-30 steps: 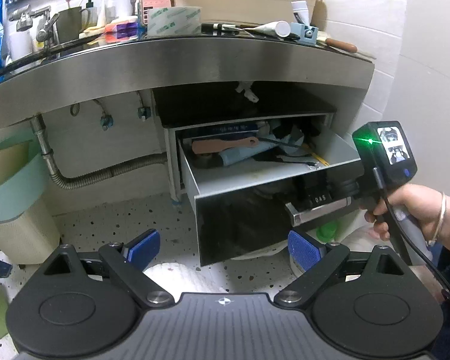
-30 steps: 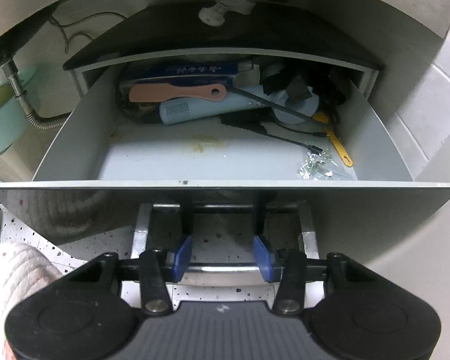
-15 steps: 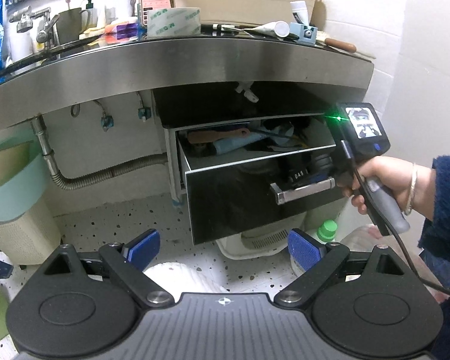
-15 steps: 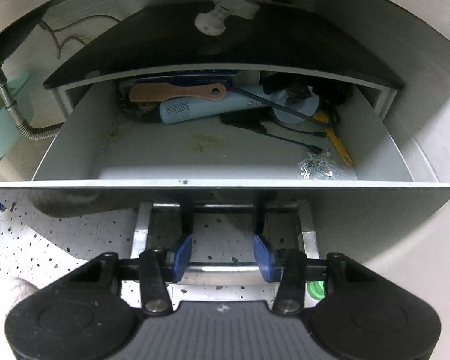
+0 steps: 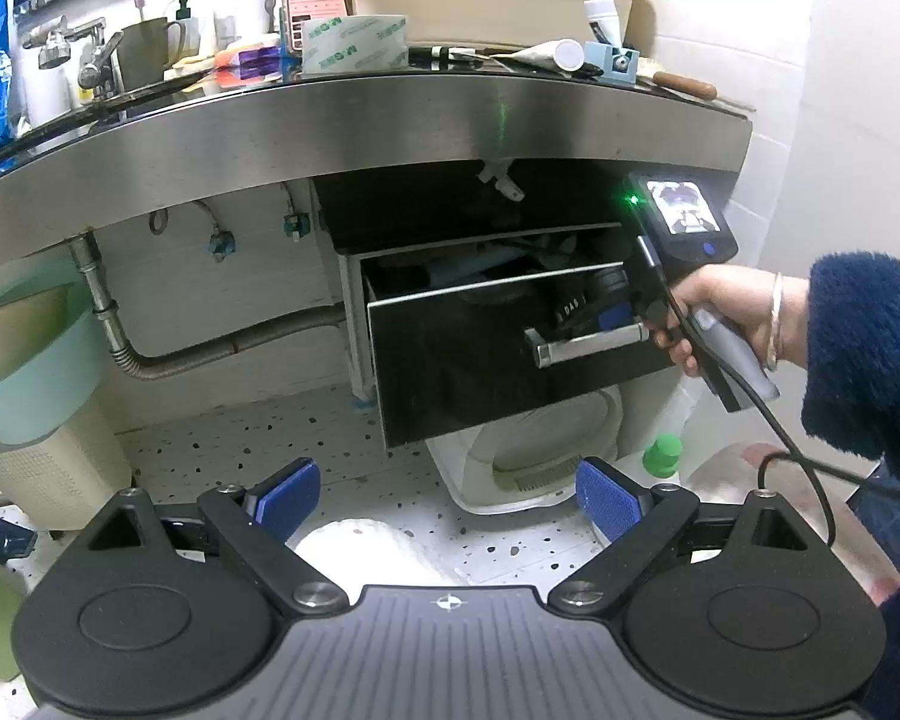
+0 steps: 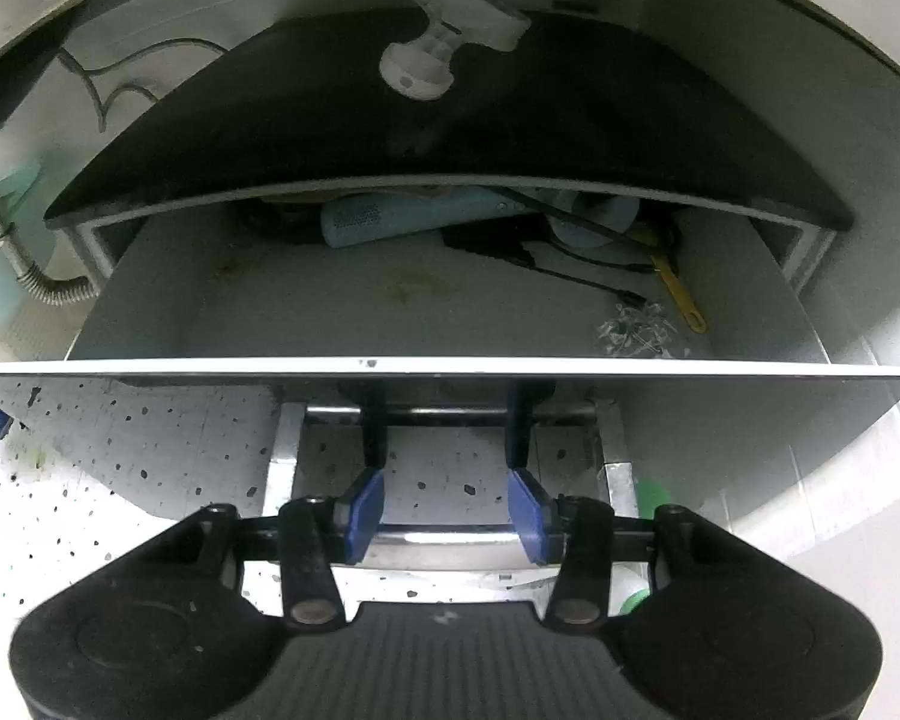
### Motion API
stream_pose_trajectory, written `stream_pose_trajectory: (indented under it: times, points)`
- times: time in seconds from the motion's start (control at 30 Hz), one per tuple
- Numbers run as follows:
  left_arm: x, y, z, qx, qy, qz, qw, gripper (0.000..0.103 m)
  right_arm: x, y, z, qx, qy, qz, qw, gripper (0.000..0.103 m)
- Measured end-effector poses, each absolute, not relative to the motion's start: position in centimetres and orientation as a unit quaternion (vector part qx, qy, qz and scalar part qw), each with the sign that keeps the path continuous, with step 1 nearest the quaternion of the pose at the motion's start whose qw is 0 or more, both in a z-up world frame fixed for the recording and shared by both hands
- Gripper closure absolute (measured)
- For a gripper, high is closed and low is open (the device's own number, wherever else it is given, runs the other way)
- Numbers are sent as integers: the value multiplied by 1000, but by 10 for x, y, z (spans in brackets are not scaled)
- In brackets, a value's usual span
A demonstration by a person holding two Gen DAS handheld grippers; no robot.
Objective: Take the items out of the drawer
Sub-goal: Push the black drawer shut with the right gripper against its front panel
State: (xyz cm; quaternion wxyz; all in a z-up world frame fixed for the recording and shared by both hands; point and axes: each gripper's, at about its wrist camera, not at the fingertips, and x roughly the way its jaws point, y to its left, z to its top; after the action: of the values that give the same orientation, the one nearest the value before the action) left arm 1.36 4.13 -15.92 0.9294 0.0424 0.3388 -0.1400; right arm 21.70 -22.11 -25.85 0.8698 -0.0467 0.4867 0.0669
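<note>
We see the drawer (image 5: 510,354) partly out under the counter (image 5: 354,126); our right gripper (image 6: 444,510) straddles its handle (image 6: 450,537), pads apart, not pinching; our left gripper (image 5: 450,498) hangs wide and empty; a blue tool (image 6: 414,219), cables (image 6: 570,276) and a yellow strip (image 6: 678,294) lie inside; whether it is opening or closing we cannot judge.
</note>
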Motion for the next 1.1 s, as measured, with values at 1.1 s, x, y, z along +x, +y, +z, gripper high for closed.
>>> stream_pose_trajectory:
  times: [1.1]
  points:
    - [11, 42, -161, 46, 349, -125, 928, 10, 141, -213, -230, -40, 450, 63, 890, 58]
